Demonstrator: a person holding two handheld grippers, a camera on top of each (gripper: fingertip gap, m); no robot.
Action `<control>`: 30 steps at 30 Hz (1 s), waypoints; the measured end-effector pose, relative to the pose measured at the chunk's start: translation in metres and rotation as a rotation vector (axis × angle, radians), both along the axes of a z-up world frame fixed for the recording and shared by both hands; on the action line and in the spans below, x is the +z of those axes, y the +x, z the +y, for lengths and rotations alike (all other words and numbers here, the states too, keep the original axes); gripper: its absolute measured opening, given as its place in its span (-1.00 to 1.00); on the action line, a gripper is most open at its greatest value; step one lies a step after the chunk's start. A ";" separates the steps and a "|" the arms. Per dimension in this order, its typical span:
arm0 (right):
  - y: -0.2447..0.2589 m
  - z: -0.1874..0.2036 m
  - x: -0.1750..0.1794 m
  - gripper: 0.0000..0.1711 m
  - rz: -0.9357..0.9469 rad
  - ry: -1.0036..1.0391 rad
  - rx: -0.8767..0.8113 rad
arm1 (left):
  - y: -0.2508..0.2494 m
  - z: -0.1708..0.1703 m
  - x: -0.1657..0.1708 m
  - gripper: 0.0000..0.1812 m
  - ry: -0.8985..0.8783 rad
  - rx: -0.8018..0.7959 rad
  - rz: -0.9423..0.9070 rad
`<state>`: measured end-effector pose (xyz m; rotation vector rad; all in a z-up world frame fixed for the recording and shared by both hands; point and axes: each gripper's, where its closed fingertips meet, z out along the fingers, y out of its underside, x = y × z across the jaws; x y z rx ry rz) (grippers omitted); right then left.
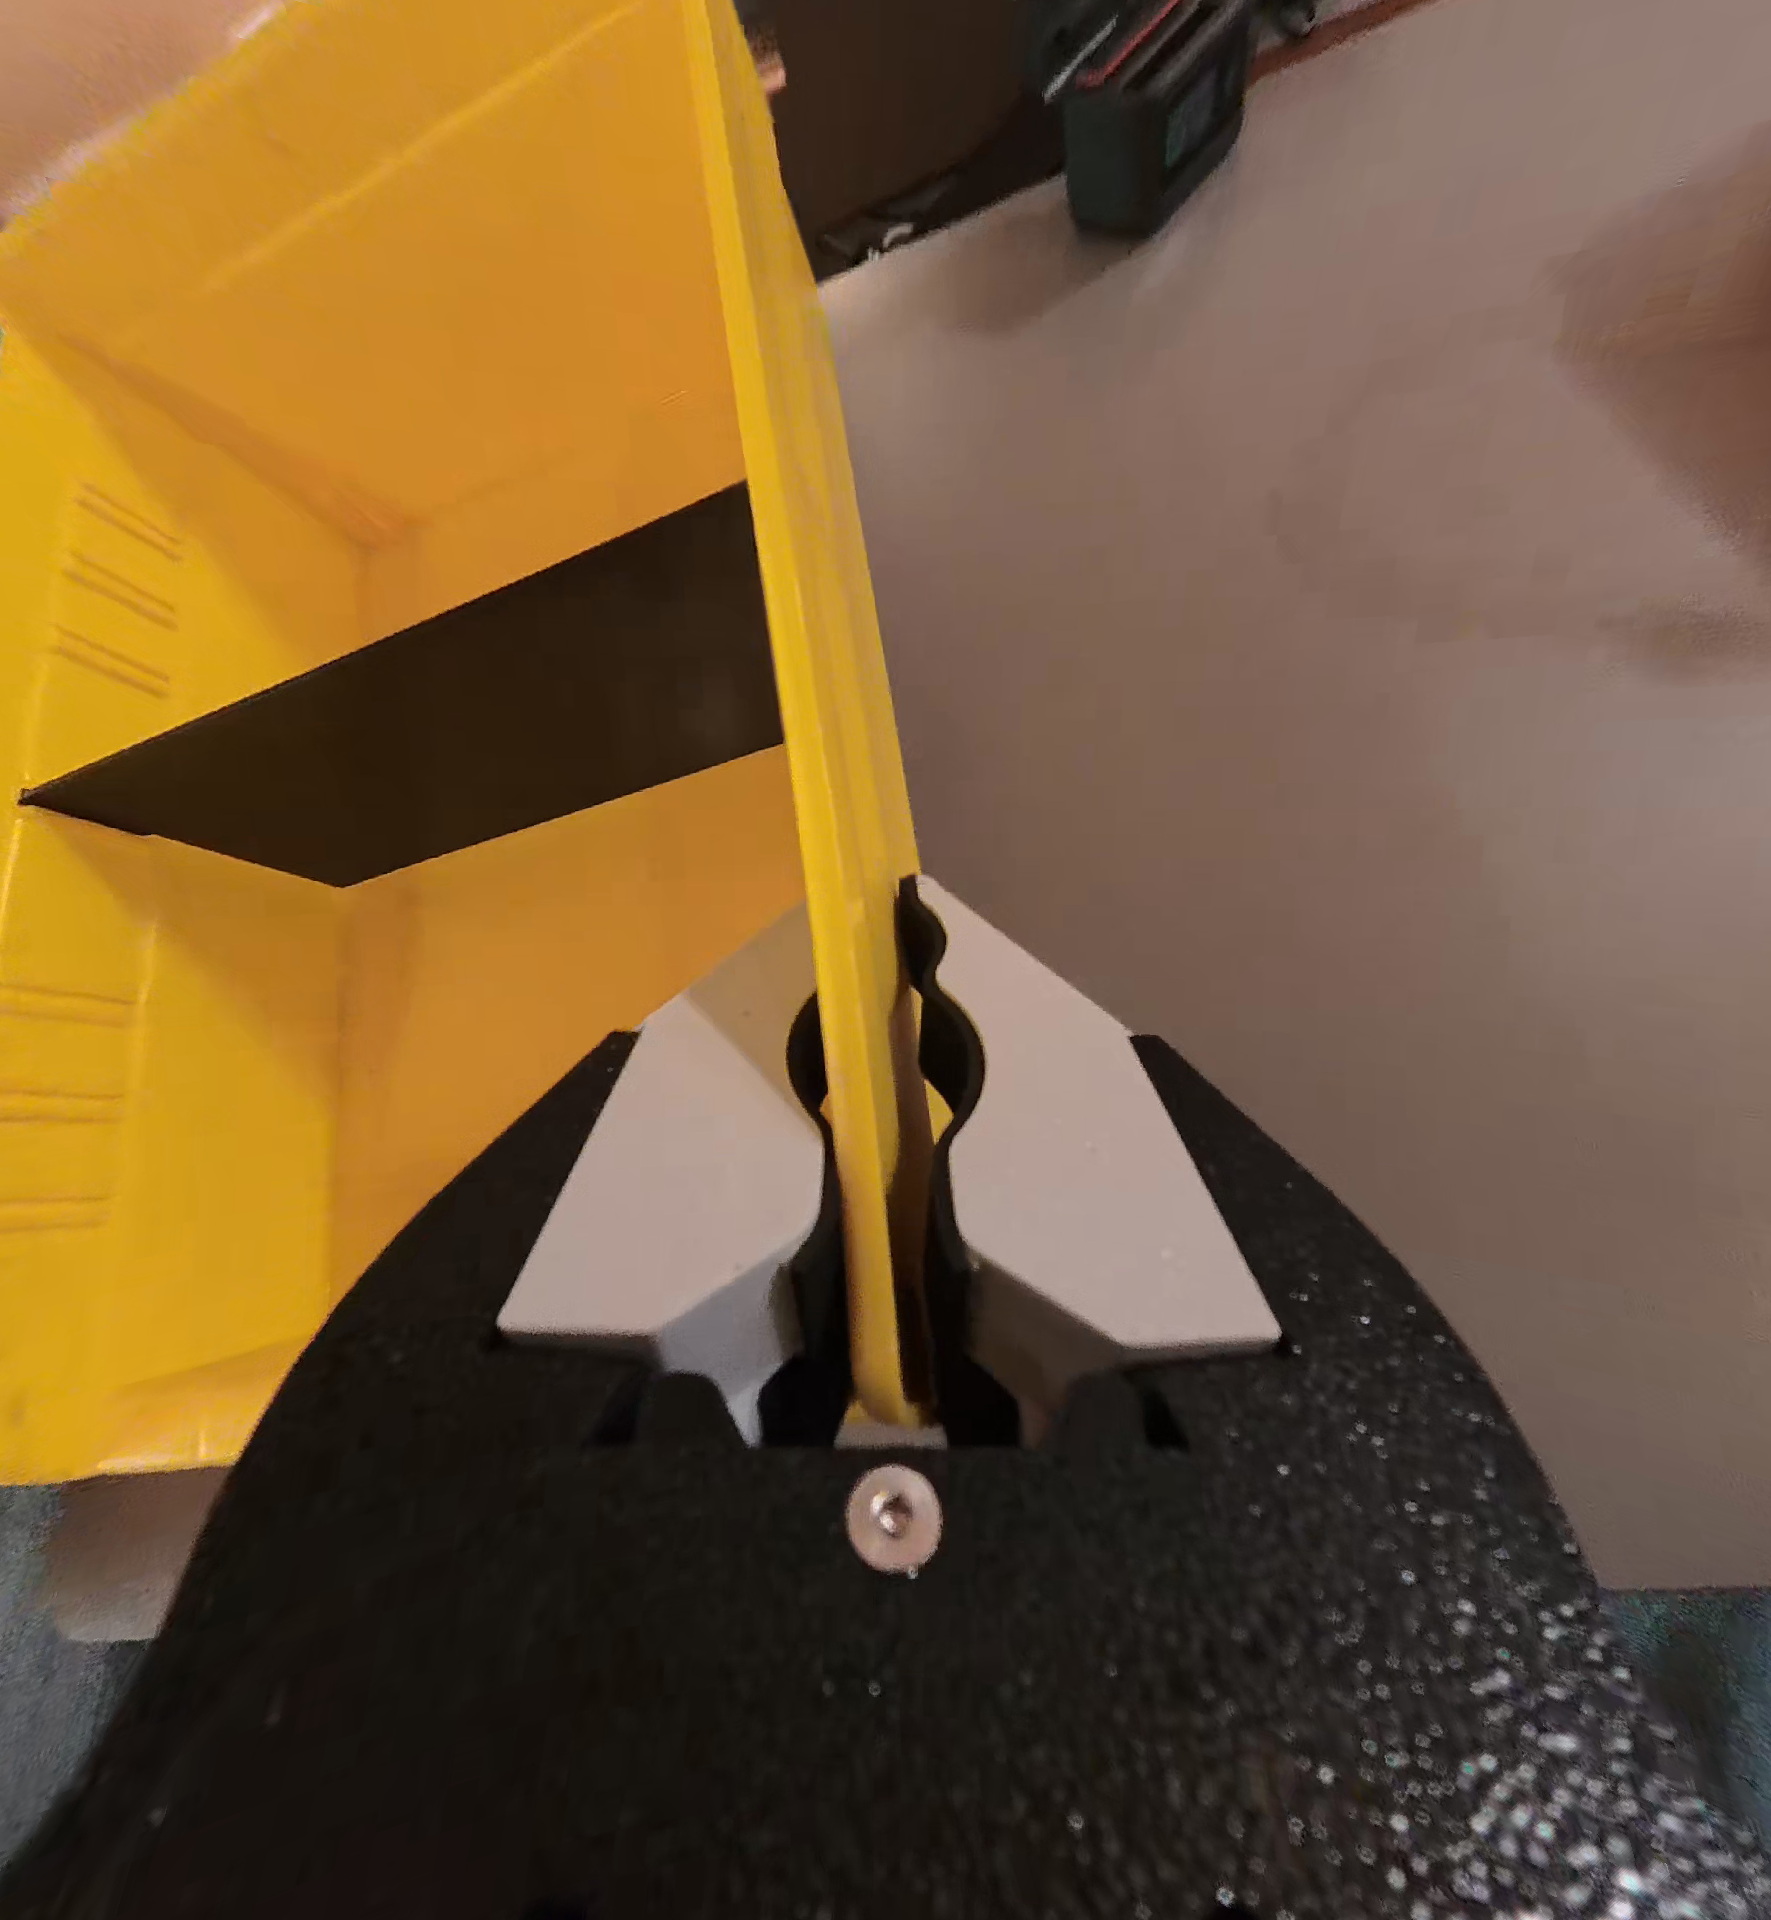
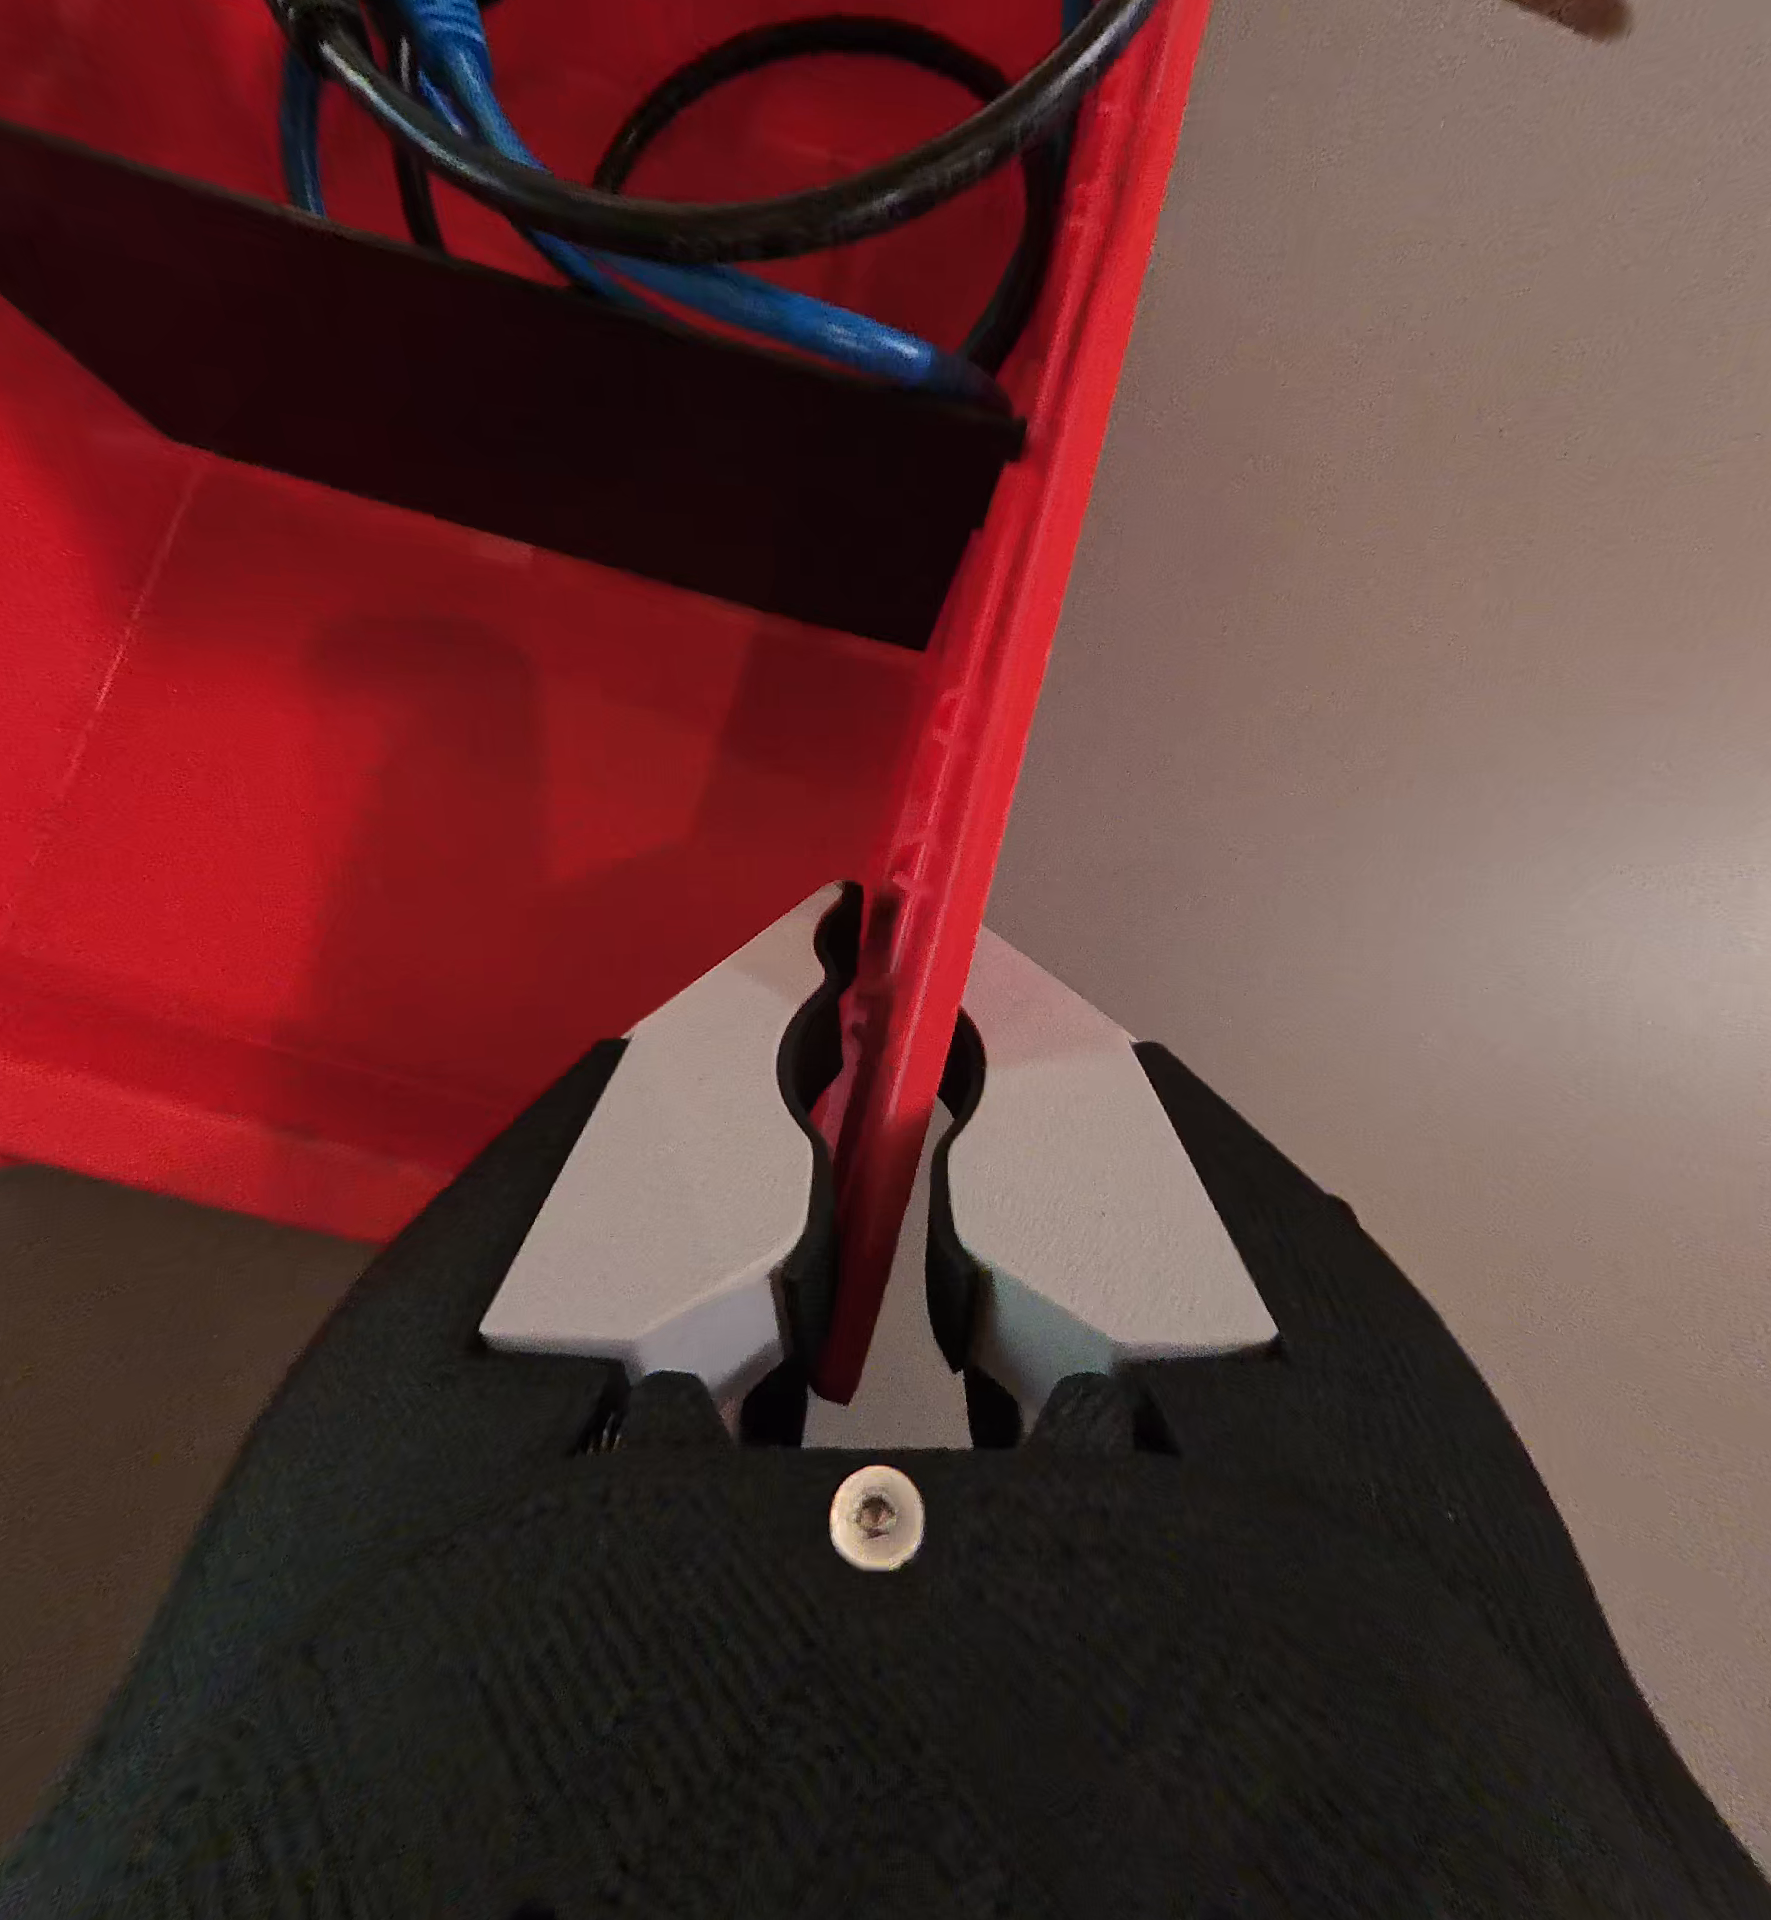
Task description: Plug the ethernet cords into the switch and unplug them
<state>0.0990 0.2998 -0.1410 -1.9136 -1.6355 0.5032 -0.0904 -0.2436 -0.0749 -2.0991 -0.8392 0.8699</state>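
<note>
The left gripper (image 1: 865,1039) was clamped on the yellow bin's (image 1: 237,727) wall; the right gripper (image 2: 886,1039) pinched the red bin's (image 2: 341,779) wall. Cords (image 2: 756,301) lay coiled in the red bin — the switch was not visible. Risk: tilting could spill the cords.

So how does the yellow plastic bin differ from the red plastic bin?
The yellow plastic bin, clamped by the left gripper, shows no contents; the red plastic bin, clamped by the right gripper, holds blue cables and black cables. Both have a black divider.
</note>
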 end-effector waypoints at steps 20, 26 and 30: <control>-0.007 -0.075 0.175 0.05 0.679 0.279 0.325 | 0.102 0.194 0.122 -0.96 0.059 -0.635 0.268; 0.073 0.021 0.231 -0.07 0.777 0.484 -0.074 | 0.175 0.306 0.111 -0.96 0.048 -1.011 0.164; 0.117 0.037 0.258 -0.02 0.864 0.493 -0.215 | 0.226 0.367 0.092 -0.95 0.054 -1.198 0.041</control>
